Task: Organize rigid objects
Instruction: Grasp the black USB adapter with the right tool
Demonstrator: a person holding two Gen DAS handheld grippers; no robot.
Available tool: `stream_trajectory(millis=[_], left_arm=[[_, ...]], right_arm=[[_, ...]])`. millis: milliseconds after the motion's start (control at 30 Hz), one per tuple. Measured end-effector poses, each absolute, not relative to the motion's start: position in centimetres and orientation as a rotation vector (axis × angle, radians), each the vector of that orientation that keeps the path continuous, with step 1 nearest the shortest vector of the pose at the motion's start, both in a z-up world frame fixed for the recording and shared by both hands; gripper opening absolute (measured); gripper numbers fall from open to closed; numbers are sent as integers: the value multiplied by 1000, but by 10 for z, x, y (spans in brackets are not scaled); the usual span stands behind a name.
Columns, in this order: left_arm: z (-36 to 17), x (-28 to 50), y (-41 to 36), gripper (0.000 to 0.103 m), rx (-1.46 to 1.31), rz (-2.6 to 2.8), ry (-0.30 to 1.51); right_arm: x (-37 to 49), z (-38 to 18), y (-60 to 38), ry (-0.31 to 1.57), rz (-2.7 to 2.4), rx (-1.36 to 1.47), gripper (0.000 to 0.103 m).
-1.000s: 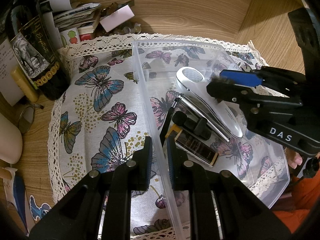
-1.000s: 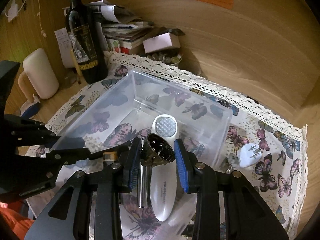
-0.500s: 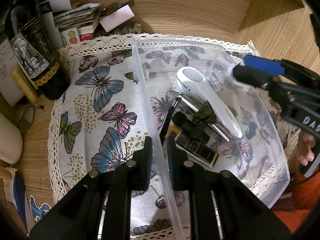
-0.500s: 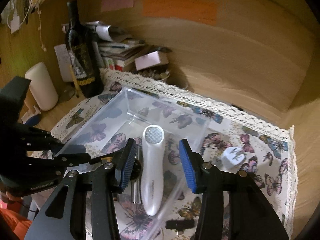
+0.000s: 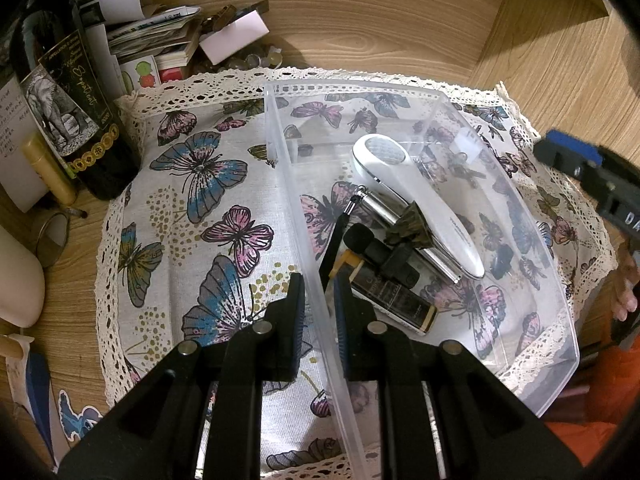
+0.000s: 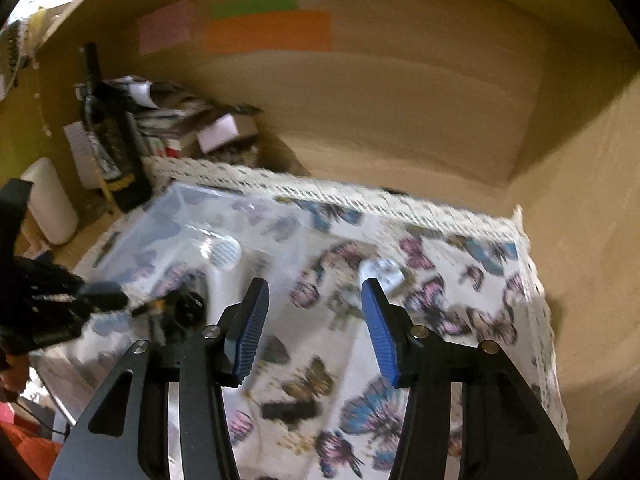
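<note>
The clear plastic bin (image 5: 420, 92) sits on the butterfly-print cloth (image 5: 208, 200), toward its right half in the left wrist view, and already holds a small heap of rigid things. A white handheld device (image 5: 416, 192) with a round mesh head lies diagonally along the bin floor; a silver metal cylinder (image 5: 384, 208) lies against its near side, and a dark cone-shaped piece (image 5: 408, 228) rests on top where the two meet. Just in front of them are a small black foam-tipped microphone (image 5: 372, 246) and a flat black-and-gold case (image 5: 392, 300), touching one another.

The left gripper (image 5: 319, 312) straddles the bin's near long wall — one finger outside on the cloth, the other inside — with its pads pressed against the thin plastic, pinching it.

The right gripper (image 6: 314, 326) hangs above the cloth to the right of the bin, fingers spread wide with nothing between them. The right wrist view is badly motion-blurred, yet beyond the fingers a white plug adapter (image 6: 380, 274) shows on the cloth, with a dark blocky object (image 6: 290, 410) lying nearer the camera — too smeared to name.

Outward from the cloth, a dark wine bottle (image 5: 68, 112) stands at the far left corner beside a stack of papers and booklets (image 5: 152, 36), all on the wooden desk (image 5: 360, 12). Coloured sticky notes (image 6: 256, 26) are fixed to the back panel.
</note>
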State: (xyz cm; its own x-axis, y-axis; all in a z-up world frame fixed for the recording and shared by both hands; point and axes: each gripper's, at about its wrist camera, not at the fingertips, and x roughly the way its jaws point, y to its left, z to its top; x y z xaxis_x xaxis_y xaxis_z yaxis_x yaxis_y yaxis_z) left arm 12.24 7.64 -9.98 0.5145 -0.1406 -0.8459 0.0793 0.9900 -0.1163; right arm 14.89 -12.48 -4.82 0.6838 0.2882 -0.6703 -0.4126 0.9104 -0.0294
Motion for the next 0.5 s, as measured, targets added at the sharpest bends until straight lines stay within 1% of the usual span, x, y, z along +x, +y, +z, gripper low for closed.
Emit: stream_trajectory(millis=[267, 500], left_arm=[[-100, 122, 76, 15, -68, -132, 1022], [-100, 122, 76, 15, -72, -132, 1018]], right_arm=[[142, -85, -142, 828, 374, -181, 45], [131, -114, -138, 912, 418, -184, 45]])
